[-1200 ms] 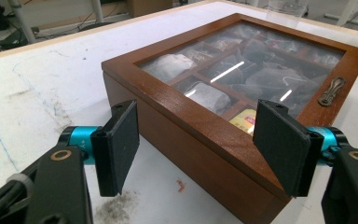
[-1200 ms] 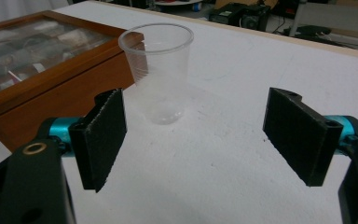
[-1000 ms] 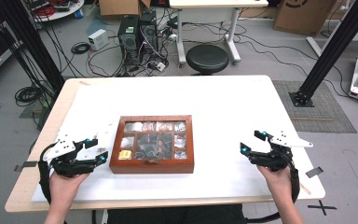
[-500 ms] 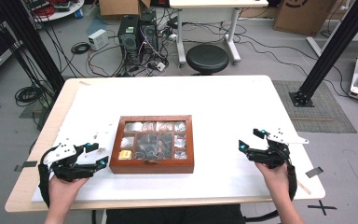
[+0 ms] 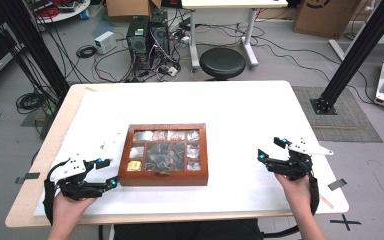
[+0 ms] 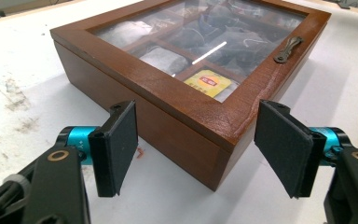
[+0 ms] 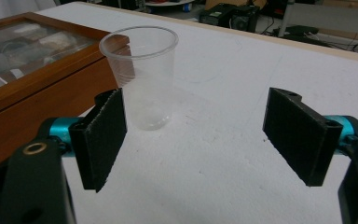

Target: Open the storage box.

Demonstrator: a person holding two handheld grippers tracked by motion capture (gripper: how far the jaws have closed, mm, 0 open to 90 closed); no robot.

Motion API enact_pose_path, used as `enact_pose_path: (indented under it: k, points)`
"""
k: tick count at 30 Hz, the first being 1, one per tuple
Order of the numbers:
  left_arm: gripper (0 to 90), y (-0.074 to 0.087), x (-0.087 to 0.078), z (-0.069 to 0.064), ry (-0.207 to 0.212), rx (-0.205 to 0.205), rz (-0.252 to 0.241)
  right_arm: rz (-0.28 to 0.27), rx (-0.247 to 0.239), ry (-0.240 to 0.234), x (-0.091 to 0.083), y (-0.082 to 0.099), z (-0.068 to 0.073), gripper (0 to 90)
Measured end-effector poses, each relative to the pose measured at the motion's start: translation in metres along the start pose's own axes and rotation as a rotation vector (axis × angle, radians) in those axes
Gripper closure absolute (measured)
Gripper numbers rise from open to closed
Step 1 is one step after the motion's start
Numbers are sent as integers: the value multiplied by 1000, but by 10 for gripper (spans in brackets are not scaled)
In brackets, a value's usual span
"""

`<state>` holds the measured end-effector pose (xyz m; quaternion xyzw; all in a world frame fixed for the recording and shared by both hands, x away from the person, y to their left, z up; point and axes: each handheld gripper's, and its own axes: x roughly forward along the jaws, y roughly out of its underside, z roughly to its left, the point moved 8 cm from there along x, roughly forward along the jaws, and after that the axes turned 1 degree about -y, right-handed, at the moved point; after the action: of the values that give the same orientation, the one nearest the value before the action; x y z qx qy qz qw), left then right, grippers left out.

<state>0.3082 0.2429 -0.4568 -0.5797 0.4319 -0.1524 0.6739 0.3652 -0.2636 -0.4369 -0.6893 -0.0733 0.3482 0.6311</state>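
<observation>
The wooden box sits shut, its glass lid showing tea bags in compartments, near the front middle of the white table. Our left gripper hovers just off its near left corner with jaws spread wide and nothing between them; we'd guess it is lining up on that corner to steady or open the box (the latch lies on the front edge). Our right gripper waits well apart, likewise released and empty, facing a clear plastic cup standing upright beside the box.
</observation>
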Motion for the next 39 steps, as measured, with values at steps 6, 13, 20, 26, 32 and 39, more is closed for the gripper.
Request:
enact_pose_path:
  k: [6,13,20,26,32,39]
  points:
    - [289,2,-1,-3,5,0,3,-1,6,2,-1,0,0,219]
    - [289,11,2,-7,19,8,62,-1,6,0,0,0,0,219]
    - [312,20,12,-7,20,-5,144,1,6,0,1,0,1,219]
    - [376,23,18,-8,30,-16,174,2,8,-4,1,1,1,219]
    - [409,23,21,-9,33,-21,190,2,10,-5,2,1,1,219]
    - [438,19,20,-11,31,-4,180,0,9,-2,2,1,1,219]
